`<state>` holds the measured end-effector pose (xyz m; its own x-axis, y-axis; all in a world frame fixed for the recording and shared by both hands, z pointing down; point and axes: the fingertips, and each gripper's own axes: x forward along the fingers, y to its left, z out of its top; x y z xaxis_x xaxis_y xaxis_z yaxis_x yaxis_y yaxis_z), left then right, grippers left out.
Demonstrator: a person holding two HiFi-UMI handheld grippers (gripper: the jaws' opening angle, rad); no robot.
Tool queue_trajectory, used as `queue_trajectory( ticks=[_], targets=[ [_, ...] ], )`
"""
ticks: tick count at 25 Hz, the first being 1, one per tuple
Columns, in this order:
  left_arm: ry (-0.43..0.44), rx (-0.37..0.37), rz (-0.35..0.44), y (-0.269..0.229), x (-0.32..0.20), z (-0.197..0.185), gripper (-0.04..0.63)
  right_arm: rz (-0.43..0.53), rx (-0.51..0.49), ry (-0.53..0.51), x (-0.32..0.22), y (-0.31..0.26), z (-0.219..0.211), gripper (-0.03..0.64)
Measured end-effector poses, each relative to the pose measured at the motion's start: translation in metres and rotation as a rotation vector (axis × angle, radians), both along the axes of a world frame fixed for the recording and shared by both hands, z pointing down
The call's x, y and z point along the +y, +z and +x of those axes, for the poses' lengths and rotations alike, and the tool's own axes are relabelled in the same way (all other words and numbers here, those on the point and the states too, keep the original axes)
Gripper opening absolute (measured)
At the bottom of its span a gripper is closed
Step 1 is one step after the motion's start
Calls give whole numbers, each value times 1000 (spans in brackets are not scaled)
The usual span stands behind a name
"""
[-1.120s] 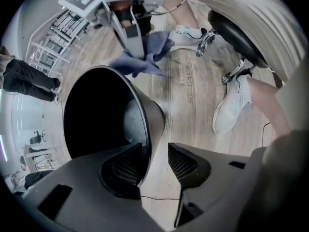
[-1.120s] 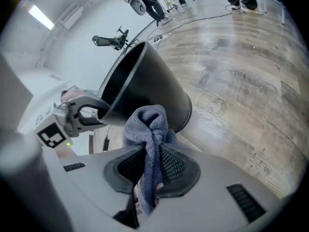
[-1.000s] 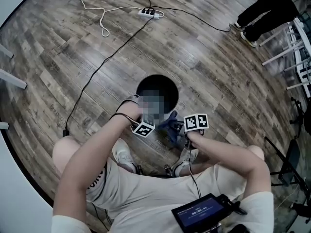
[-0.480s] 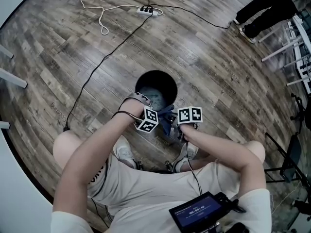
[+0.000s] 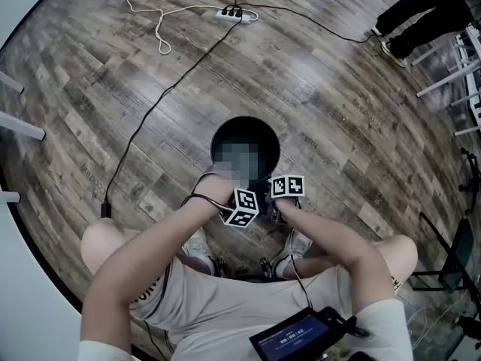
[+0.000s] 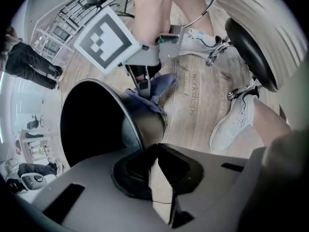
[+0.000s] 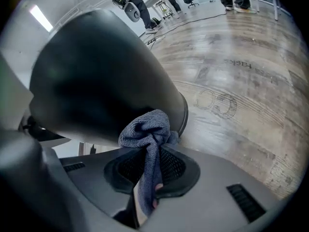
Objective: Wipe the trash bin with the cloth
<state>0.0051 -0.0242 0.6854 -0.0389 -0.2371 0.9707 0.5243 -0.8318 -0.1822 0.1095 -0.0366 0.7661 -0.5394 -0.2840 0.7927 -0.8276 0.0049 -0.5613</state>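
- Tipping is the main worry in the head view. The trash bin (image 5: 259, 130) stands on the wooden floor (image 5: 338, 89) at centre frame, just ahead of the person's knees. The left gripper (image 5: 242, 201) is at its near rim, and the right gripper (image 5: 284, 194) is just beside it, at the lower right of the opening. Nothing else in view steadies the bin, so a firm sideways wipe may slide or tilt it.
- Left gripper view: the fingers are closing and almost together, with the bin's thin rim running into the gap at lower centre. The bite looks shallow, right at the fingertips. I judge the rim could slip free once wiping force arrives, leaving the bin loose. The person's shoes (image 6: 231, 124) sit near on the right, so a sliding bin would bump them.
- Right gripper view: the fingers are clamped on the blue cloth (image 7: 147, 129), whose bunched wad presses on the bin's dark outer wall near the rim. Only a small knot touches, so a stroke may clean little. Drag could pull the cloth out of the grip. Pushing harder might bring the bare fingertips against the wall.
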Motion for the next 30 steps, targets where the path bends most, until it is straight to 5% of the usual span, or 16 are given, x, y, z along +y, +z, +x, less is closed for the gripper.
queue_trajectory(
  ticks=[13, 19, 22, 30],
  targets=[
    [-83, 69, -27, -1, 0, 20, 43, -123, 6, 206, -12, 90, 20, 58],
    [-142, 121, -96, -13, -1, 18, 81, -119, 26, 95, -4, 46, 20, 58],
    [-78, 71, -61, -11, -3, 0, 161, -123, 32, 7, 16, 15, 16, 58],
    [-4, -46, 34, 3, -27, -38, 172, -29, -71, -27, 28, -90, -2, 58]
  ],
)
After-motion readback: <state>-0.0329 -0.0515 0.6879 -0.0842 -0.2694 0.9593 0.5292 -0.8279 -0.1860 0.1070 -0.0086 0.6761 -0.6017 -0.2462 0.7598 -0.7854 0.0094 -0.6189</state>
